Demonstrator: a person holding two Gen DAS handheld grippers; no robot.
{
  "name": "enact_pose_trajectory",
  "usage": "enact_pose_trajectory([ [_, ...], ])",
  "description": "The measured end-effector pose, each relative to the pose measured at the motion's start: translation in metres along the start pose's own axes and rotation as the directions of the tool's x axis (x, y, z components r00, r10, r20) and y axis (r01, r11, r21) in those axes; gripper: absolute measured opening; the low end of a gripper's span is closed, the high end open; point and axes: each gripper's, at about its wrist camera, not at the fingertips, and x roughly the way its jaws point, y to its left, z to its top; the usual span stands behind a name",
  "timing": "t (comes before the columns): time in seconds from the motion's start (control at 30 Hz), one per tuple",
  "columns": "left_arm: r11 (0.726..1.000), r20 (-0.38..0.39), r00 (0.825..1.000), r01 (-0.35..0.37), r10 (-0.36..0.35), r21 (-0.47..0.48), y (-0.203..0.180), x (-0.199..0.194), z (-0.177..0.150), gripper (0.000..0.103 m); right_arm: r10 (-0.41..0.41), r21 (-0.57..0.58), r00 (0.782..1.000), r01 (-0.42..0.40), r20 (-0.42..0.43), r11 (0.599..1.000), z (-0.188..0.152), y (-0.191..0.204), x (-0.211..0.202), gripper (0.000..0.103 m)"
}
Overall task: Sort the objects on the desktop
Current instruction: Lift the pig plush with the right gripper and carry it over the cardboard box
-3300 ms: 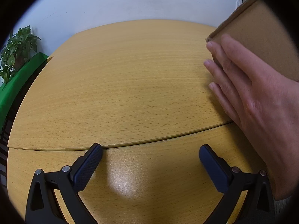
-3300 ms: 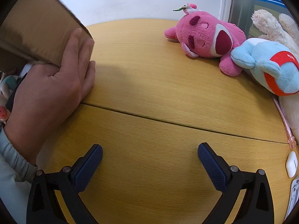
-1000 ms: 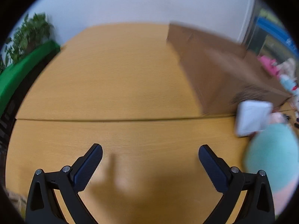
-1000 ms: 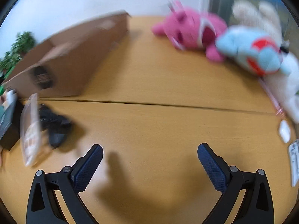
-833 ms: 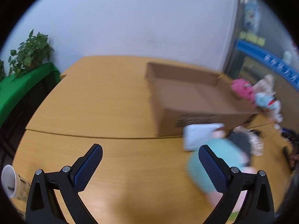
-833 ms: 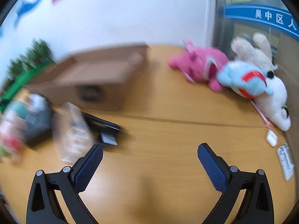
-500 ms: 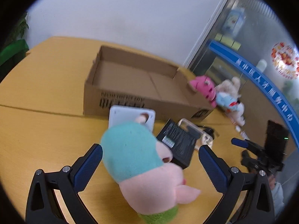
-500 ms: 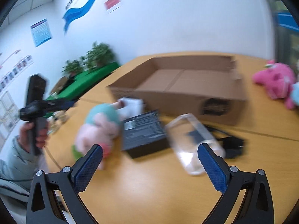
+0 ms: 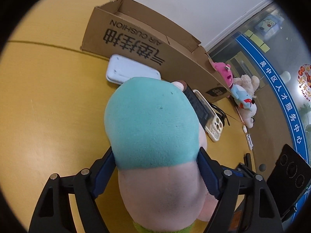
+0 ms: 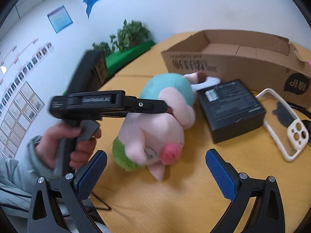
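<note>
- Left gripper [image 9: 155,171]: jaws closing around the plush toy [image 9: 151,128]; both blue pads sit against its flanks at the seam between the teal head and the pink body. I read this as grasping the toy, squeeze not yet finished.
- Right gripper [image 10: 155,171]: jaws released and wide, nothing between them; it hangs over bare worktop [image 10: 186,200] just near of the toy.
- Change: a second ago the left jaws were fully spread over bare wood with the toy off to the right; half a second ago the toy lay between the pads, untouched. Now the pads are on it. So the approach is over and the pick has begun.
- Plush toy lies on its side on the worktop, green hem nearest the person, teal head toward the box.
- Just right of the toy: a black box [image 10: 231,106], touching or nearly touching it; further right a clear phone case [image 10: 281,124].
- Far of the toy: a white flat device [image 9: 132,69], then the open cardboard box [image 9: 155,44], empty as far as visible.
- Judgement: the cardboard box is the likely destination; the first item is not yet sorted.
- A hand [image 10: 64,143] grips the left tool's handle.
</note>
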Motion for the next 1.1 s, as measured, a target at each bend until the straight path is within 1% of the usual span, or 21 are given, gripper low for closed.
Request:
enact_pose_trajectory([
  [0.07,1.000,-0.007,1.000,0.011,-0.011,-0.007,-0.008,0.000,-0.010,0.080,0.013,0.008,1.000,-0.013,-0.023,1.000,-0.001,0.005,0.007,0.103],
  [0.1,1.000,-0.015,1.000,0.020,-0.020,-0.007,-0.014,0.003,-0.016,0.080,0.001,0.007,0.999,-0.001,-0.034,1.000,-0.002,0.008,0.011,0.103],
  [0.13,1.000,-0.020,0.999,0.027,-0.027,-0.009,-0.020,0.006,-0.020,0.080,-0.017,0.001,0.999,0.017,-0.046,1.000,-0.002,0.010,0.017,0.103],
  [0.2,1.000,-0.012,1.000,0.002,-0.002,0.012,-0.029,0.008,-0.023,0.080,-0.064,-0.025,0.995,0.063,-0.081,0.998,-0.006,0.015,0.027,0.103],
  [0.27,1.000,-0.025,1.000,-0.003,0.004,0.023,-0.031,0.008,-0.022,0.081,-0.106,-0.061,0.987,0.099,-0.117,0.993,-0.013,0.017,0.036,0.100],
  [0.37,1.000,-0.053,0.998,0.023,-0.022,0.011,-0.027,0.007,-0.015,0.081,-0.093,-0.060,0.990,0.087,-0.104,0.994,-0.018,0.013,0.029,0.096],
  [0.43,1.000,-0.060,0.998,0.025,-0.024,0.017,-0.029,0.012,-0.013,0.082,-0.099,-0.065,0.989,0.092,-0.109,0.994,-0.021,0.012,0.027,0.093],
  [0.5,1.000,-0.044,0.999,0.025,-0.024,0.018,-0.026,0.014,-0.011,0.083,-0.107,-0.067,0.988,0.101,-0.108,0.993,-0.022,0.011,0.027,0.092],
  [0.77,0.999,-0.034,0.999,0.043,-0.042,0.027,-0.023,0.009,-0.012,0.083,-0.111,-0.077,0.988,0.103,-0.108,0.992,-0.026,0.011,0.026,0.091],
  [0.83,0.998,-0.003,0.999,0.053,-0.053,0.019,-0.021,0.003,-0.010,0.084,-0.111,-0.077,0.988,0.103,-0.108,0.992,-0.027,0.011,0.024,0.091],
  [0.9,0.998,0.055,0.997,0.061,-0.062,0.023,-0.021,-0.007,-0.005,0.084,-0.104,-0.071,0.988,0.097,-0.112,0.993,-0.028,0.008,0.025,0.091],
  [0.93,0.997,0.057,0.996,0.067,-0.068,0.030,-0.020,-0.008,-0.002,0.085,-0.100,-0.069,0.988,0.092,-0.116,0.993,-0.029,0.007,0.025,0.091],
  [0.97,0.997,0.048,0.996,0.071,-0.073,0.032,-0.020,-0.006,0.001,0.085,-0.098,-0.071,0.988,0.091,-0.116,0.993,-0.030,0.007,0.024,0.091],
  [1.03,0.998,0.004,0.998,0.056,-0.056,0.036,-0.019,0.005,0.004,0.085,-0.100,-0.072,0.988,0.092,-0.117,0.993,-0.030,0.007,0.024,0.091],
  [1.1,0.996,-0.005,0.997,0.082,-0.081,0.019,-0.016,0.010,0.006,0.083,-0.105,-0.070,0.987,0.097,-0.118,0.993,-0.029,0.008,0.024,0.091],
])
